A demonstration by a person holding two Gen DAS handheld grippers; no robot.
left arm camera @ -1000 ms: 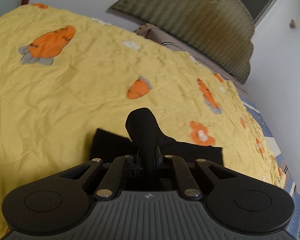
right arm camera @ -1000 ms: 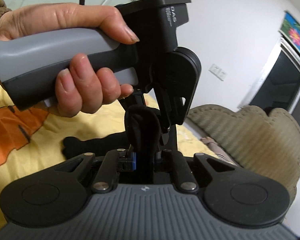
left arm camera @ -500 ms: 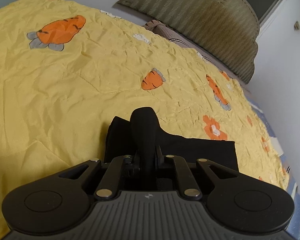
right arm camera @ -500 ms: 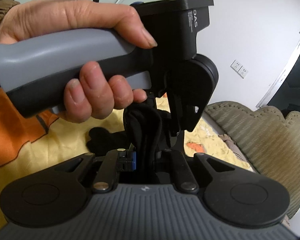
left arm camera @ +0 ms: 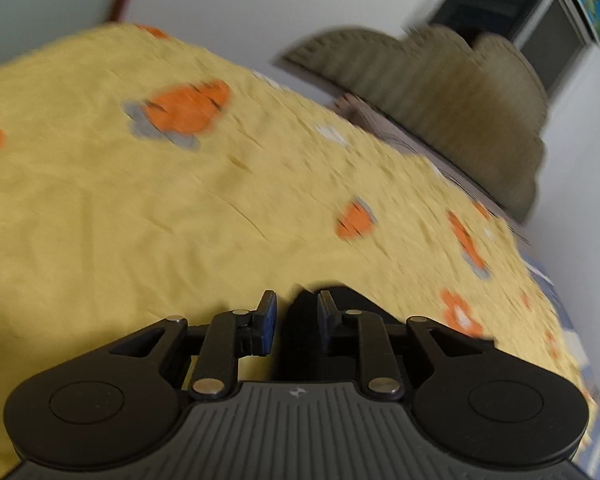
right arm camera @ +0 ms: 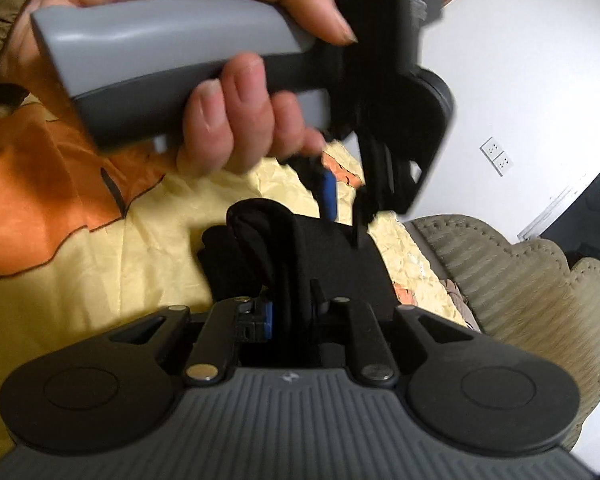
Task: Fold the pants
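Both tools sit low over the bed: the left tool point(left arm camera: 293, 322) has its pads parted with a clear gap, and only a dark edge of the pants point(left arm camera: 342, 300) shows just beyond them, not pinched; the right tool point(right arm camera: 290, 312) is clamped on a bunched fold of the black pants point(right arm camera: 308, 252), which stand up between its blue-faced pads and spread onto the yellow bedspread point(right arm camera: 140, 248) ahead. In the right wrist view the left hand point(right arm camera: 204, 60) wraps the grey handle of the left tool, which hangs just above the cloth with its jaws apart. My judgement is that the fold is being laid down and released, one side let go and the other not yet. To do this well, the right tool should lower until the fabric rests flat on the bed, then open squarely and back straight out so the pads do not drag the top layer and spoil the edge; the left tool should lift clear without catching the cloth. The left view is motion-blurred, so how neatly the edges line up cannot be told. Counted: two tools, one hand in view, one pair of pants, one bedspread with carrot prints point(left arm camera: 180, 110), one padded headboard point(left arm camera: 460, 100), and one wall socket plate point(right arm camera: 497, 156).
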